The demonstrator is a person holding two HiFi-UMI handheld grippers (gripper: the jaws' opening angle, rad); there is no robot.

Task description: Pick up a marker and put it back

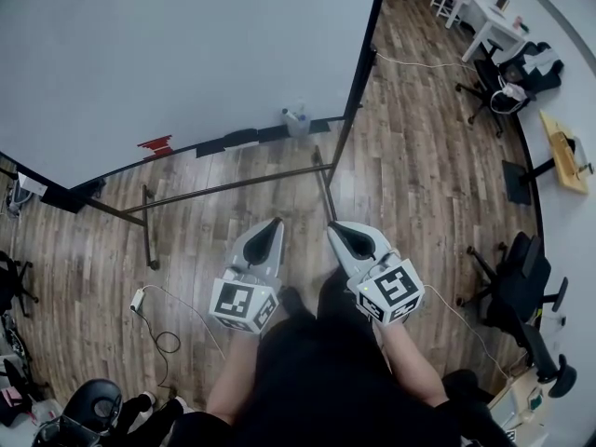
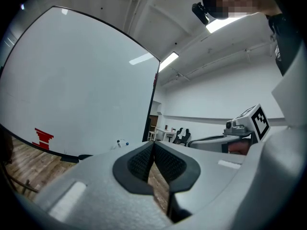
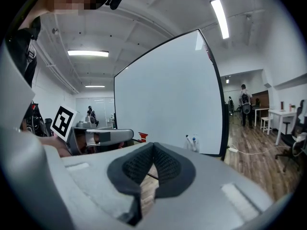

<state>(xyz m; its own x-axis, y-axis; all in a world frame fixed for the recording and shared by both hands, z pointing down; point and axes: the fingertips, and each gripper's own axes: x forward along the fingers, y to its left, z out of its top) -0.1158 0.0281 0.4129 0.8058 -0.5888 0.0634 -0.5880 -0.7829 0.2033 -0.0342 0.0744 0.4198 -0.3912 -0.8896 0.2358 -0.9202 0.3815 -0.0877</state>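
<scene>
A big whiteboard (image 1: 177, 54) stands ahead of me on a black frame. On its ledge, near the right end, a clear holder carries markers (image 1: 297, 119); they show small in the left gripper view (image 2: 123, 142) and in the right gripper view (image 3: 191, 141). My left gripper (image 1: 271, 225) and right gripper (image 1: 337, 229) hang side by side at waist height, well short of the board. Both are shut with nothing between the pads. In their own views the left gripper (image 2: 153, 143) and the right gripper (image 3: 152, 145) have their tips pressed together.
A red eraser (image 1: 155, 144) and a black eraser (image 1: 240, 138) lie on the ledge. The stand's legs (image 1: 321, 180) reach out over the wood floor. A cable (image 1: 163, 338) trails at the left. Office chairs (image 1: 517, 291) and a white desk (image 1: 494, 21) line the right side. A person (image 3: 245, 104) stands far off.
</scene>
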